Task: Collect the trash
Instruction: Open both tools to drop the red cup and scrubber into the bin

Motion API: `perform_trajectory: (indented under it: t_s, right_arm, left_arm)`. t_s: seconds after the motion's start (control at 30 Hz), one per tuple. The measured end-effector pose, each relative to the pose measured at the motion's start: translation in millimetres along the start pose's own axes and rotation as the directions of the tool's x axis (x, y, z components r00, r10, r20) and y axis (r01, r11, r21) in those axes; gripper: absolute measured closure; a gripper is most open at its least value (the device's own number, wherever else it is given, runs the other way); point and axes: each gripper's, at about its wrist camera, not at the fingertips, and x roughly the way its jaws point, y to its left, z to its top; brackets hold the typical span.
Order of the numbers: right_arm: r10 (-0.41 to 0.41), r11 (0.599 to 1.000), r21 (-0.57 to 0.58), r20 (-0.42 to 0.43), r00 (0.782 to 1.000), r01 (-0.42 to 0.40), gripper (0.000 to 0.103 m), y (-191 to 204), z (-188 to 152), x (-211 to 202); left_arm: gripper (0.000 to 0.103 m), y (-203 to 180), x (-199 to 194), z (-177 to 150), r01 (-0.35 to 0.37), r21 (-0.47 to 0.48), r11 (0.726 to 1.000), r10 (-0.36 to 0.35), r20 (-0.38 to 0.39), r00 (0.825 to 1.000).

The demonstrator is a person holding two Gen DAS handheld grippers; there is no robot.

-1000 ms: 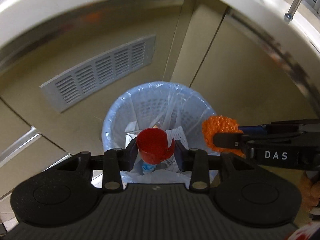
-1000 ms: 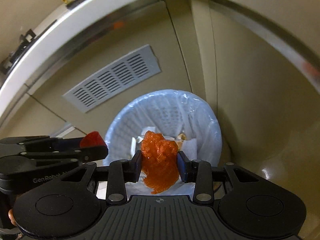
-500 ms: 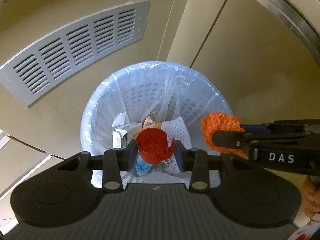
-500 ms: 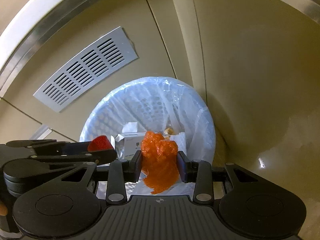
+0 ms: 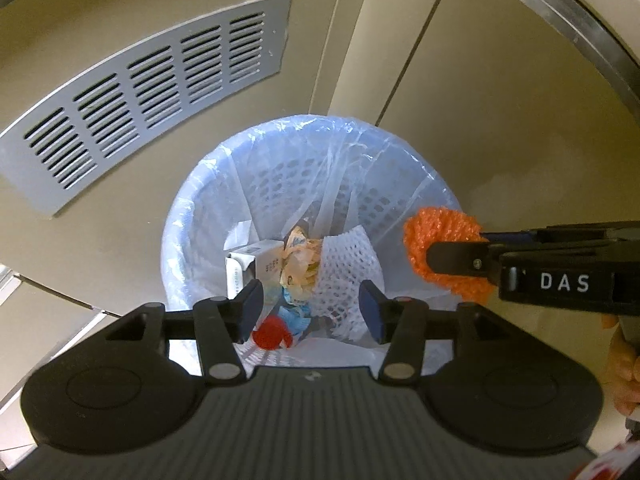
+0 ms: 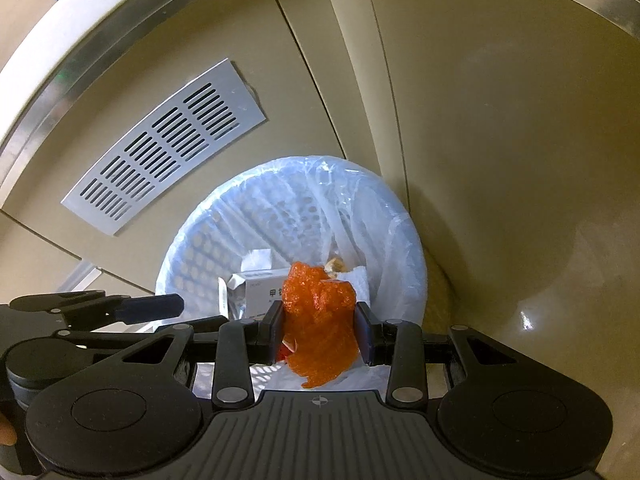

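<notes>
Drop step, over lined bin [image 5: 192, 216]. Left gripper [image 5: 311, 307] jaws just opened, nothing between; red cup [image 5: 271, 333] loose below among the rubbish. Right gripper [image 6: 320, 328] clamped on orange mesh wad [image 6: 320, 320] above bin. Next, likely: part right jaws, release wad inside rim.

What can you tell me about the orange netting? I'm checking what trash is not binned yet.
The orange netting is a crumpled wad of glossy plastic mesh, bunched into a lump with a loose tail hanging below. The right gripper is shut on it, one pad pressing each side. It hangs above the open mouth of the lined white trash basket, not yet in it. In the left wrist view it bulges past the finger.
</notes>
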Motion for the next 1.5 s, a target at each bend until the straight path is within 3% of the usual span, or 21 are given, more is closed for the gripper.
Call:
perform_trajectory:
  t_s: [0.43, 0.6, 0.77, 1.2, 1.5]
  right_arm:
    - [0.030, 0.999, -0.015, -0.046, 0.998, -0.031, 0.065, 8, -3, 18]
    - [0.061, 0.998, 0.039, -0.087, 0.994, -0.058, 0.046, 2, -6, 34]
    - [0.052, 0.998, 0.028, -0.095, 0.994, -0.050, 0.043, 2, -9, 38]
    - [0.033, 0.999, 0.006, -0.064, 0.997, -0.032, 0.040, 4, -6, 14]
    - [0.052, 0.998, -0.026, -0.022, 0.998, -0.053, 0.038, 19, -6, -24]
  left_arm:
    - [0.054, 10, -13, -4, -0.048, -0.022, 0.999, 0.048, 0.003, 0.999]
    - [0.054, 12, -14, -5, -0.066, -0.032, 0.997, 0.066, 0.000, 0.998]
    - [0.054, 14, -16, -7, -0.078, -0.037, 0.996, 0.078, -0.005, 0.997]
    - [0.054, 5, -33, -7, -0.087, -0.029, 0.996, 0.087, 0.017, 0.996]
    - [0.054, -2, -72, -10, -0.118, -0.053, 0.992, 0.121, 0.049, 0.991]
